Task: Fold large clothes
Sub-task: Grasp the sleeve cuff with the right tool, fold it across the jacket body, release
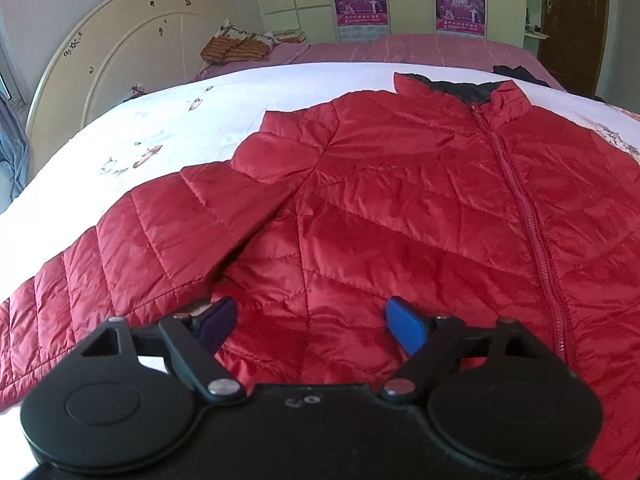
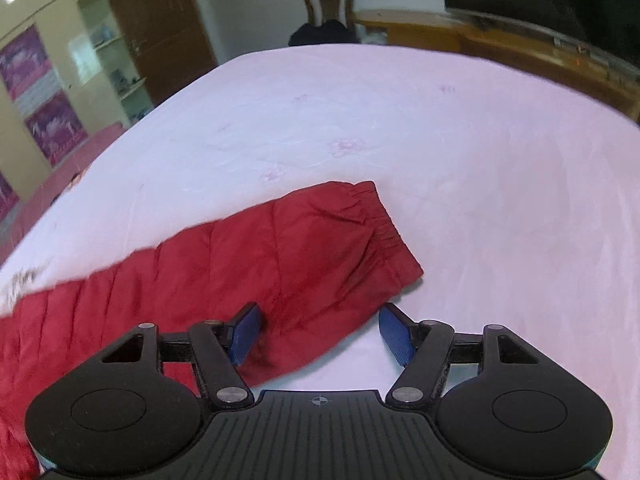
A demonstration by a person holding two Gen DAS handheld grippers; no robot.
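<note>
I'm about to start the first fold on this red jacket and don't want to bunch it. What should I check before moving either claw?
1. Red jacket lies flat, front up on the white sheet: ok.
2. Zipper closed: ok along the part in view; the bottom end is out of frame.
3. Left claw open above the jacket body, gripping nothing: ok.
4. Right claw open near the sleeve cuff, gripping nothing: ok.
5. Right sleeve stretched out flat: ok.
6. Left sleeve end laid out: cannot tell, it runs out of frame.
</note>
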